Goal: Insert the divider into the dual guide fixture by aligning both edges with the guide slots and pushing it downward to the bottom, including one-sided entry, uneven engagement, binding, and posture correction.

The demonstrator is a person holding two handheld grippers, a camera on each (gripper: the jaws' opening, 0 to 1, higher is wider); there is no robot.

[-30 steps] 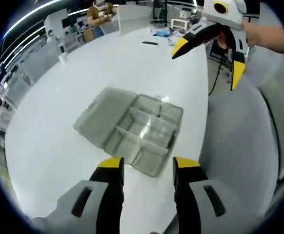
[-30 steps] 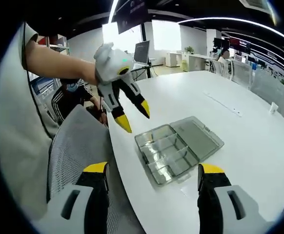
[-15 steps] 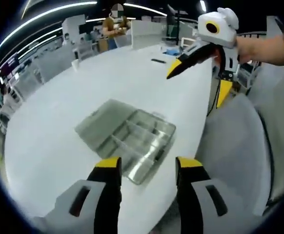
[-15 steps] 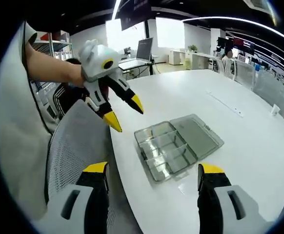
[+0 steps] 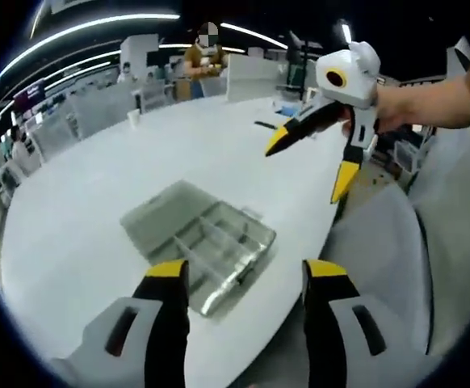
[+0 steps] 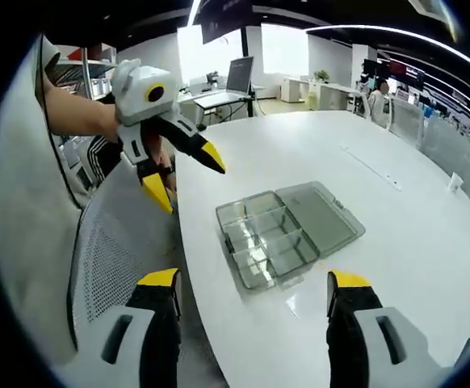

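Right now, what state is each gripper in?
Left gripper: open, holding nothing, above the clear compartment box.
Right gripper: open, holding nothing.

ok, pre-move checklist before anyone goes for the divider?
1. Left gripper open and empty: ok.
2. Right gripper open and empty: ok.
3. Clear compartment box lying flat on the white table, lid folded open: ok.
4. Box near the table edge by the mesh chair, within easy approach: ok.
5. Loose divider located: cannot tell; the clear partitions inside the box look seated.
6. Both grippers above the table, neither touching the box: ok.
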